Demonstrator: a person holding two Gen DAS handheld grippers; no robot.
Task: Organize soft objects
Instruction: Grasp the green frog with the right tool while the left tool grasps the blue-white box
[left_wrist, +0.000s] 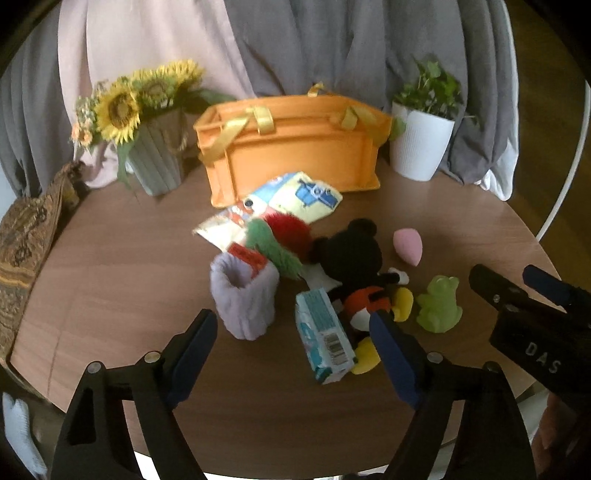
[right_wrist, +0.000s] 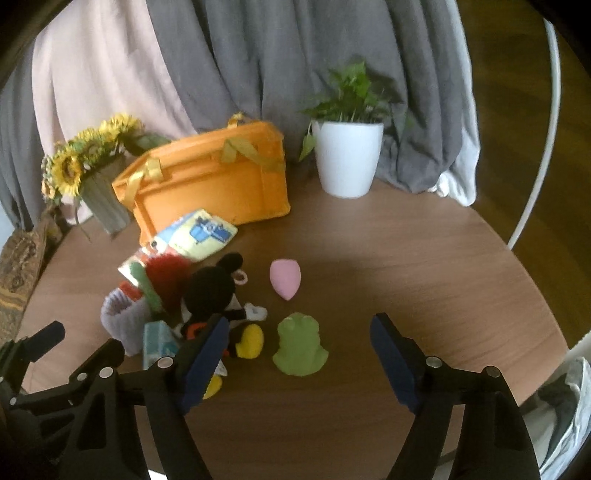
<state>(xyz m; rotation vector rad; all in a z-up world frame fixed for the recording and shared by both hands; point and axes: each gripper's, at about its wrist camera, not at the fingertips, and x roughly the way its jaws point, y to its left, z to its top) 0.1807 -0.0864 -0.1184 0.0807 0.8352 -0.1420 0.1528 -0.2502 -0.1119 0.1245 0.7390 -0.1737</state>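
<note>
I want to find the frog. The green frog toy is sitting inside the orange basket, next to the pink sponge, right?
Not quite. The green frog toy sits on the table, not inside the orange basket. It is near the pink sponge, as the right wrist view shows.

In the right wrist view the right gripper's left finger (right_wrist: 207, 354) covers the Mickey plush's (right_wrist: 212, 291) legs and most of the tissue pack (right_wrist: 157, 343), the round table's (right_wrist: 406, 258) near edge is cut off by the frame, and the bin's (right_wrist: 207, 188) inside stays hidden.
</note>
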